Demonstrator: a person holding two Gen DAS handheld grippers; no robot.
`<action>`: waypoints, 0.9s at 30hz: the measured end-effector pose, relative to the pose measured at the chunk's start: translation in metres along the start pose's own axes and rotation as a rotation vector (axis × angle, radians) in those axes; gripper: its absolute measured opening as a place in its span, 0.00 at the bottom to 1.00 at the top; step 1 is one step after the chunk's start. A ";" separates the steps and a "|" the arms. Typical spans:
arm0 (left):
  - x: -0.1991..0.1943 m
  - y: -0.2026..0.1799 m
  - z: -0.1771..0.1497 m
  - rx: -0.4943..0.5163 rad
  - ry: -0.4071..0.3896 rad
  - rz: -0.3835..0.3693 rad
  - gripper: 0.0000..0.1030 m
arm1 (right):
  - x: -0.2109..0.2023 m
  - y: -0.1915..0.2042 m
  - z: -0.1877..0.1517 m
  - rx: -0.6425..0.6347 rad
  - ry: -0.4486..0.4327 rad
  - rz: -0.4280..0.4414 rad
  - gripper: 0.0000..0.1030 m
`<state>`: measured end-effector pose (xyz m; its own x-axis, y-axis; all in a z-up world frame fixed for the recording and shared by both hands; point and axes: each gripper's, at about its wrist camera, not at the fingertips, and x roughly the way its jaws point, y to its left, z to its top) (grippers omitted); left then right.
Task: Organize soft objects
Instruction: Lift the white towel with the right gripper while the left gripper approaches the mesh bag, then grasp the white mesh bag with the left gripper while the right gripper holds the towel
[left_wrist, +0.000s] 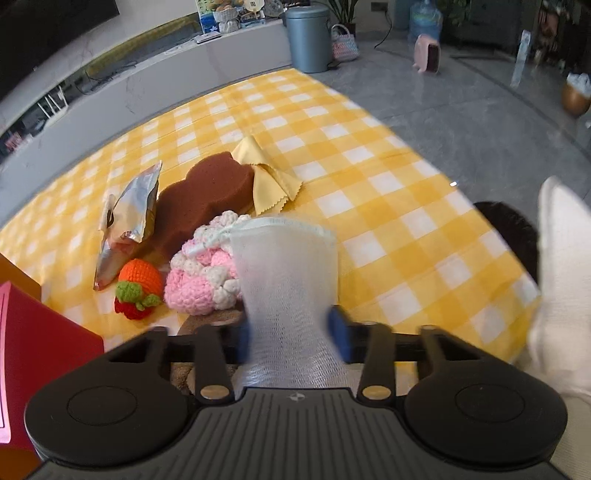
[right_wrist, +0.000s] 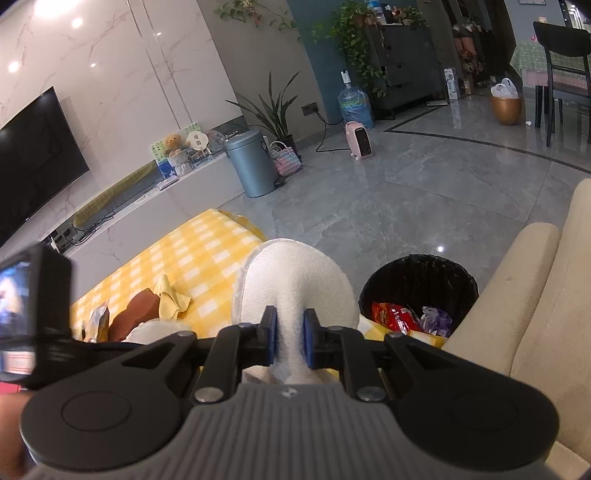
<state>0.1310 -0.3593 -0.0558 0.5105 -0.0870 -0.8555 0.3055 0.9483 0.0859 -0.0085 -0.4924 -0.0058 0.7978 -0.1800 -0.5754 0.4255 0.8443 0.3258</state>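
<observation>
Two grips: left gripper (left_wrist: 293, 334) clenched on limp mesh bag (left_wrist: 284, 254) just beside pink crochet (left_wrist: 199, 280); right gripper (right_wrist: 290, 338) pinching fluffy white cloth (right_wrist: 295, 280); we judge both light, floppy; hold near bunched edge.

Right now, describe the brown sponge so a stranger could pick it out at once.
Find the yellow-and-white checked cloth covering the table. In the pile of soft things on it, the brown sponge lies between a silver foil packet and a yellow wiping cloth. It alone is dark brown with a wavy outline.
</observation>
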 end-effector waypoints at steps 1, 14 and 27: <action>-0.005 0.004 0.001 -0.003 0.002 -0.021 0.14 | 0.001 0.001 0.000 -0.001 0.003 -0.001 0.13; -0.067 0.041 0.015 -0.001 -0.105 -0.117 0.02 | -0.001 0.018 0.000 -0.046 -0.004 0.088 0.13; -0.143 0.128 0.012 -0.148 -0.299 -0.057 0.02 | -0.039 0.075 0.008 -0.167 -0.108 0.296 0.13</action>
<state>0.1071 -0.2297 0.0835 0.7160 -0.2057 -0.6671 0.2311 0.9716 -0.0515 -0.0043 -0.4258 0.0471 0.9205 0.0394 -0.3888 0.1010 0.9371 0.3342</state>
